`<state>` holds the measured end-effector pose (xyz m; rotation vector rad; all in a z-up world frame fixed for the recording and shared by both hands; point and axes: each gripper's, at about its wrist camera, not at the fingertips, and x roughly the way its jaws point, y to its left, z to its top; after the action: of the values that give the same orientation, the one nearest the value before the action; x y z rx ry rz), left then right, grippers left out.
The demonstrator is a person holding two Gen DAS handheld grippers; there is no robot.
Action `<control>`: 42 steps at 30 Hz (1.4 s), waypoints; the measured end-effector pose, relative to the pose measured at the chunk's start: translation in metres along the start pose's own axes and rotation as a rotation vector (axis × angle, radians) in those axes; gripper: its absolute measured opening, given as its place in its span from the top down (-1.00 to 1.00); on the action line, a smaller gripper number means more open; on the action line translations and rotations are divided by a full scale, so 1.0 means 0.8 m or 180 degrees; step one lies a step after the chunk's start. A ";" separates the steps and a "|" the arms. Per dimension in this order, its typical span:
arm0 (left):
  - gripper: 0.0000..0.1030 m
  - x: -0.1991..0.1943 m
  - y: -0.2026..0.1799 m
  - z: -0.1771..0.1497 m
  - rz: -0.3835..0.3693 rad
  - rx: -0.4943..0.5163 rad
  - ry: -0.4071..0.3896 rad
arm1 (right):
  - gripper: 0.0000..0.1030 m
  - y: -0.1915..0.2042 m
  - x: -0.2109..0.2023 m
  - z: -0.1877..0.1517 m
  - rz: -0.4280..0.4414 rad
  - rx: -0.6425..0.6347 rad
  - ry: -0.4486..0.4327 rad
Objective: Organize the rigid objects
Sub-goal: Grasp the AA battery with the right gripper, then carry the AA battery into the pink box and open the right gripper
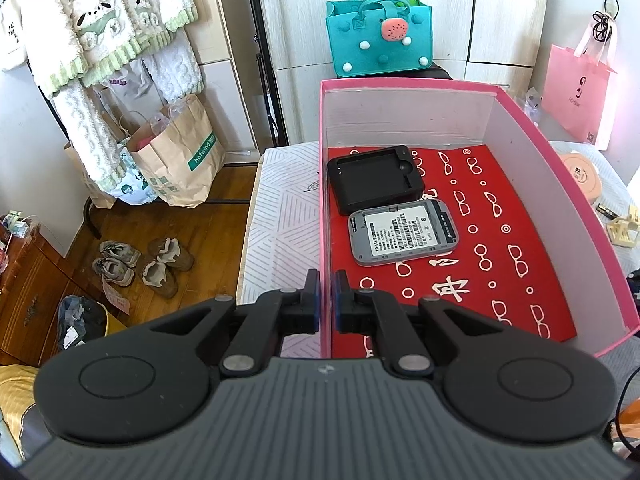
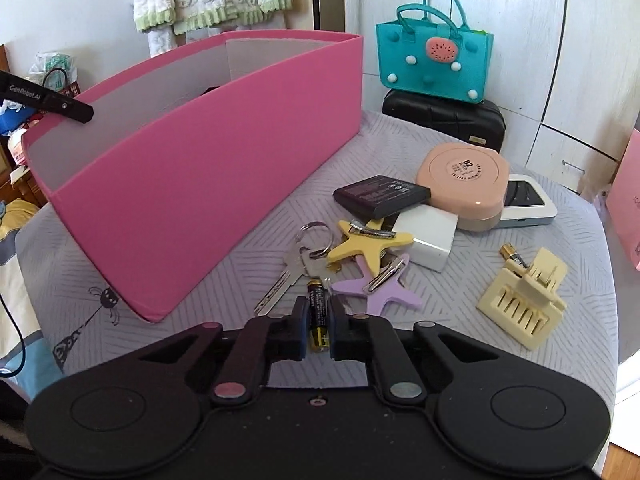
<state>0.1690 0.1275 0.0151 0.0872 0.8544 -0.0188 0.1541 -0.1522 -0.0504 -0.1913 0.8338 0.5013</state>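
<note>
My left gripper (image 1: 327,300) is shut on the near left wall of the pink box (image 1: 325,208). The box holds a black charger cradle (image 1: 374,178) and a grey device (image 1: 404,232) on a red patterned cloth. My right gripper (image 2: 319,322) is shut on a black-and-gold battery (image 2: 318,312) lying on the grey bedspread, right of the pink box (image 2: 208,168). Beyond it lie keys (image 2: 288,276), a yellow star clip (image 2: 368,244), a purple star clip (image 2: 380,286), a white adapter (image 2: 428,236), a black battery pack (image 2: 380,196) and a pink round case (image 2: 464,178).
A cream plastic clip (image 2: 524,300), a second small battery (image 2: 514,256) and a white device (image 2: 528,200) lie on the right. A teal felt bag (image 2: 432,64) sits on a black case (image 2: 444,120) behind. The bed's left edge drops to a wooden floor with shoes (image 1: 140,264).
</note>
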 end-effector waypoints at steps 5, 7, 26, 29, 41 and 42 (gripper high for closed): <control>0.89 0.000 0.000 0.000 0.0002 0.0000 -0.0003 | 0.74 -0.001 0.001 0.001 0.0087 0.0056 0.0067; 0.89 0.000 0.000 0.000 0.0004 -0.0001 -0.0002 | 0.73 0.000 0.004 0.001 0.0069 0.0048 0.0036; 0.91 -0.002 0.014 0.006 -0.0078 -0.0054 -0.0013 | 0.77 0.001 -0.080 0.076 0.0182 0.0022 -0.0652; 0.93 0.001 0.009 0.005 -0.0069 -0.0018 0.0000 | 0.77 0.010 -0.092 0.110 0.0483 -0.0015 -0.0755; 0.91 0.002 0.006 0.002 -0.0003 -0.0082 -0.0016 | 0.77 0.066 0.017 0.205 0.0615 -0.0298 -0.0242; 0.91 0.001 0.005 0.002 -0.0004 -0.0104 -0.0020 | 0.77 0.063 0.031 0.211 0.0601 -0.0285 -0.0154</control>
<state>0.1709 0.1318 0.0154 0.0559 0.8482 -0.0063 0.2542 -0.0399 0.0444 -0.1830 0.7866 0.7189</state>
